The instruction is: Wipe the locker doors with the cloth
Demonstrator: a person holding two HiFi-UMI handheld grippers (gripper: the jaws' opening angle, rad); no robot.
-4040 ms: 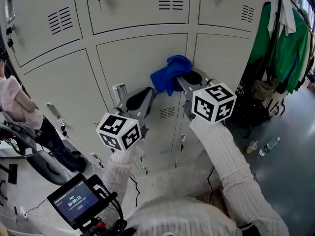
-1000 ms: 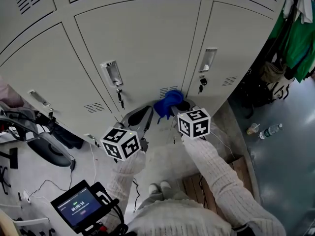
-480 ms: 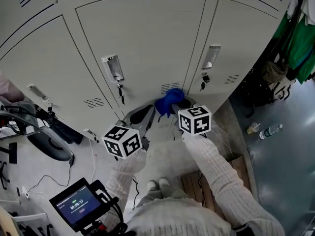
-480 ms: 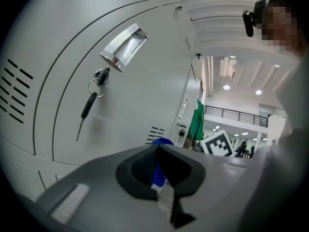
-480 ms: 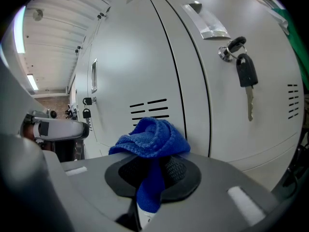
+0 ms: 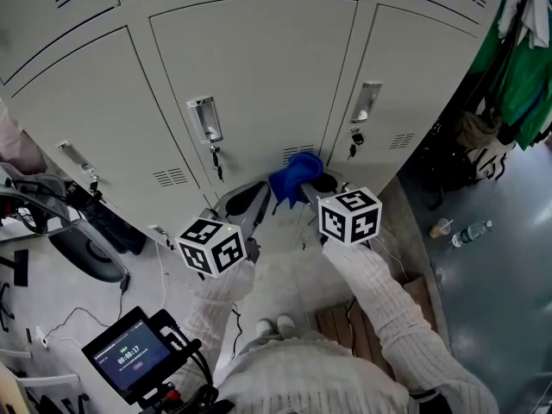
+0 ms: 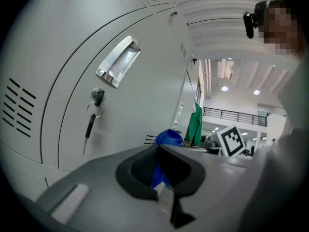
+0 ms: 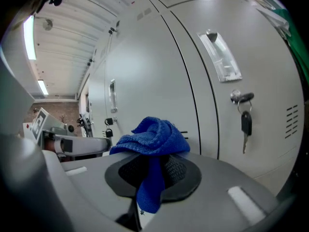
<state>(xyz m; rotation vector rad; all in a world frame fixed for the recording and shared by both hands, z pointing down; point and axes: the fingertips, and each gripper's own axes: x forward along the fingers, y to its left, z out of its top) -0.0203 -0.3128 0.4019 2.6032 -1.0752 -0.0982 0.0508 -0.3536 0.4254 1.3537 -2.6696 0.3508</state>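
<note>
At the foot of the middle locker door [image 6: 259, 67], we judge a wiping pass to be in hand. Below and left of the door's vent [image 6: 298, 153], our left gripper [image 6: 255, 195] hangs idle, jaws pressed together on nothing. Just under the vent sits the blue cloth [image 6: 294, 176], bunched at the steel, though we cannot tell if it touches. It is pinched in the closed jaws of our right gripper [image 6: 312, 185]. Next, we judge, the cloth must press flat and sweep across the panel.
</note>
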